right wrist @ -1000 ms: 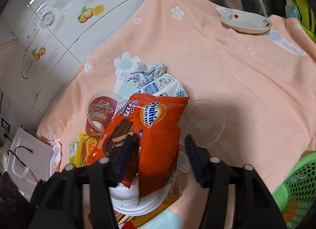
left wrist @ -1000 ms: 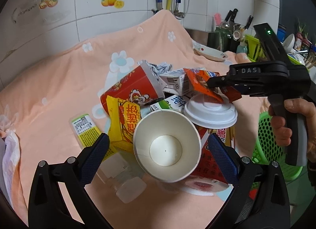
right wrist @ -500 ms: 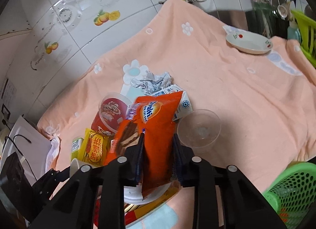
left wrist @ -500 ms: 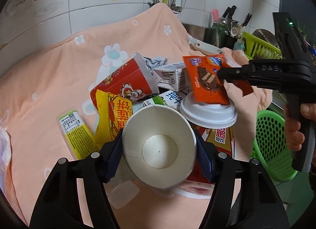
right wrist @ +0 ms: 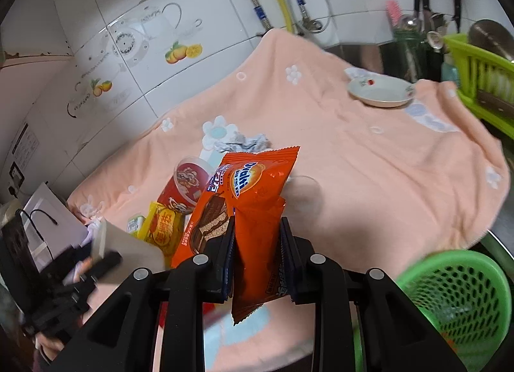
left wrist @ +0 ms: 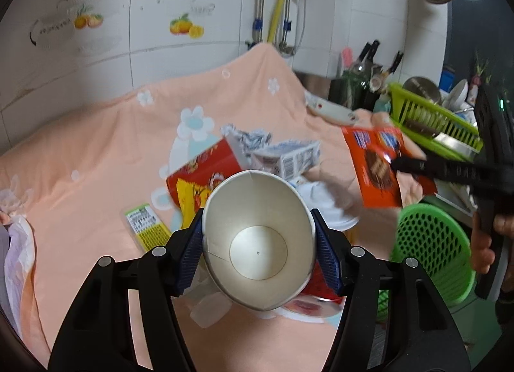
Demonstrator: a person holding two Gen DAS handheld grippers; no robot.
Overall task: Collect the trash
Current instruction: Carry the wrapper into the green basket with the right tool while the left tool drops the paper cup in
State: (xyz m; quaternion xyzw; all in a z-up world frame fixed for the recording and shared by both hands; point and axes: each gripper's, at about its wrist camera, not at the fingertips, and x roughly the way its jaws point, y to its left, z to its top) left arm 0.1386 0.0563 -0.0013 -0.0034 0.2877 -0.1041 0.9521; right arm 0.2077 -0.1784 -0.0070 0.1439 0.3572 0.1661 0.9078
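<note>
Left tongs [left wrist: 258, 243] now closing on the paper cup [left wrist: 258, 240], pads pressing its wall, lifted off the counter; right tongs [right wrist: 257, 256] clamp the orange wrapper [right wrist: 247, 198]; carry both to the green basket [right wrist: 456, 295] at 4 o'clock.

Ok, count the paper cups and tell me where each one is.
2. A white paper cup is squeezed in the closing left gripper, mouth toward the camera. A red printed cup lies tipped over in the trash pile on the cloth. More may be buried.
</note>
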